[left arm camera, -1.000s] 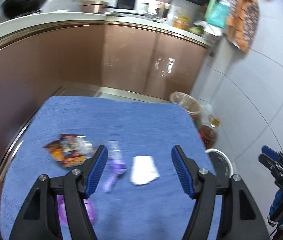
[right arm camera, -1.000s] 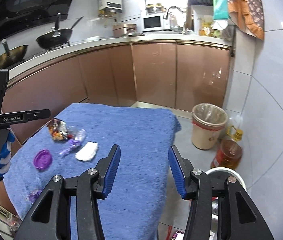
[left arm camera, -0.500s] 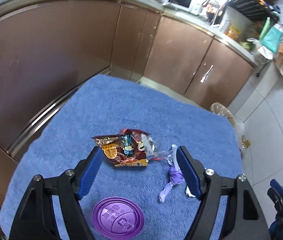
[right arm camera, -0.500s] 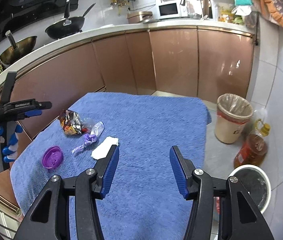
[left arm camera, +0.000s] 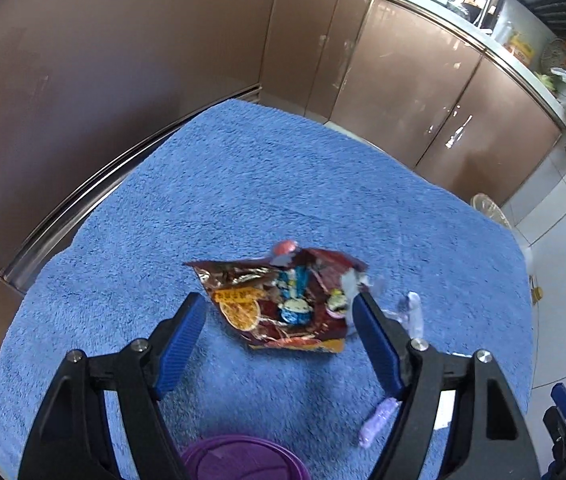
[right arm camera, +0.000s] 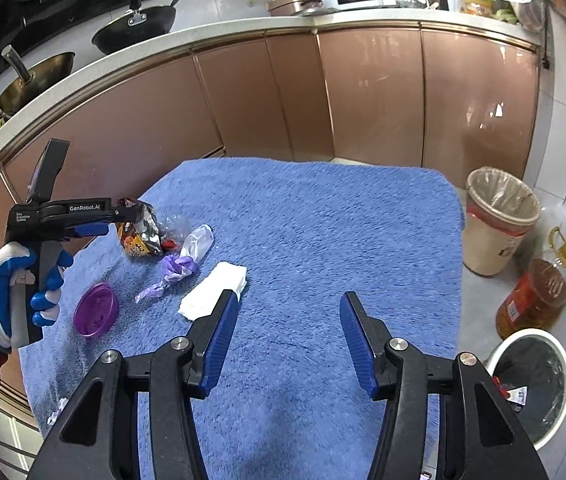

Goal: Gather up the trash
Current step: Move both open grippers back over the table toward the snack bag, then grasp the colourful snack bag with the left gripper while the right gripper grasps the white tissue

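**A:** Our left gripper (left arm camera: 279,312) has its jaws spread wide around the crumpled snack wrapper (left arm camera: 283,300), which lies on the blue towel (left arm camera: 243,184) — nothing is pinched yet. How do we take it well?

**B:** We'd judge it best to lower until both pads straddle the wrapper's middle, then close slowly; foil like that will likely crumple and slide, so we should bite a bunched fold and not the flat edge. The clear plastic scrap (left arm camera: 413,312) sits just beside the right pad — we should avoid catching it by accident.

**A:** And our right gripper (right arm camera: 289,332)?

**B:** Spread too, holding nothing, hovering over bare towel near the white tissue (right arm camera: 215,288). The dark-lined bin (right arm camera: 531,384) on the floor looks like the likely drop point.

**A:** Any writing?

**B:** "GenRobot.AI" reads clearly on the left tool's body. The wrapper's print is colourful, but we cannot make out its words.
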`<state>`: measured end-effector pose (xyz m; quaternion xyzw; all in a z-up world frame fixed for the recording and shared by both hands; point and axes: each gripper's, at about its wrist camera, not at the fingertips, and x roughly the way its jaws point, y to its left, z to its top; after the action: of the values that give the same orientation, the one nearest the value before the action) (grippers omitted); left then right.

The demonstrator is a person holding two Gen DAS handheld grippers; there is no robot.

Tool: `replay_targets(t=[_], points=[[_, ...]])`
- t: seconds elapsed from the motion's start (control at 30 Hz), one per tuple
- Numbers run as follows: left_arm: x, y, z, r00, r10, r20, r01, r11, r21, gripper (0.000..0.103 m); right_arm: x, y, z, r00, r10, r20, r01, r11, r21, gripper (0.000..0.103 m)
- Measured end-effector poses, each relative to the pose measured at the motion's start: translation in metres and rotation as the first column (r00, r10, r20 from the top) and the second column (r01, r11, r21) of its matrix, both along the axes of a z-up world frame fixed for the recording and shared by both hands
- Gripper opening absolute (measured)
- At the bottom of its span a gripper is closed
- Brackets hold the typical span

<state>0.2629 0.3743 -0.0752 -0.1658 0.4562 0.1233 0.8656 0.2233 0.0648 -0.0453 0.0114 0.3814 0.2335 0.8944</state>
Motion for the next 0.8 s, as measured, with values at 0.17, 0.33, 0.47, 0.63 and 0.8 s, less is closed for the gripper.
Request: replay_targets(t=[0.17,0.33,0.47,0.63,0.8], points=[[0.003,0.016,-0.008,1.000,0.022,-0.003,-0.022,0.999,-0.039,0.074,0.007,0.012,-0.008,1.000,0.024,-0.017,-0.024,1.000,-0.003,0.053],[-0.006,0.031,-0.014,0.999,0.044,0.007,-0.043,0.994,-0.102,0.069,0.017,0.023,-0.018,0.998,0.047,-0.046,-0.047,0.999,0.002,0.053],[-0.011,0.041,-0.018,0.999,0.037,0.009,-0.035,0.989,-0.147,0.048,0.025,0.033,-0.026,0.995,0.068,-0.076,-0.067,0.998,0.018,0.053],[-0.014,0.042,-0.017,1.000,0.007,0.023,-0.003,0.985,-0.171,0.030,0.031,0.045,-0.035,0.990,0.096,-0.104,-0.093,0.995,0.029,0.053],[-0.018,0.043,-0.015,0.999,-0.008,0.042,0.015,0.982,-0.187,0.017,0.038,0.055,-0.044,0.985,0.109,-0.131,-0.107,0.994,0.026,0.052]])
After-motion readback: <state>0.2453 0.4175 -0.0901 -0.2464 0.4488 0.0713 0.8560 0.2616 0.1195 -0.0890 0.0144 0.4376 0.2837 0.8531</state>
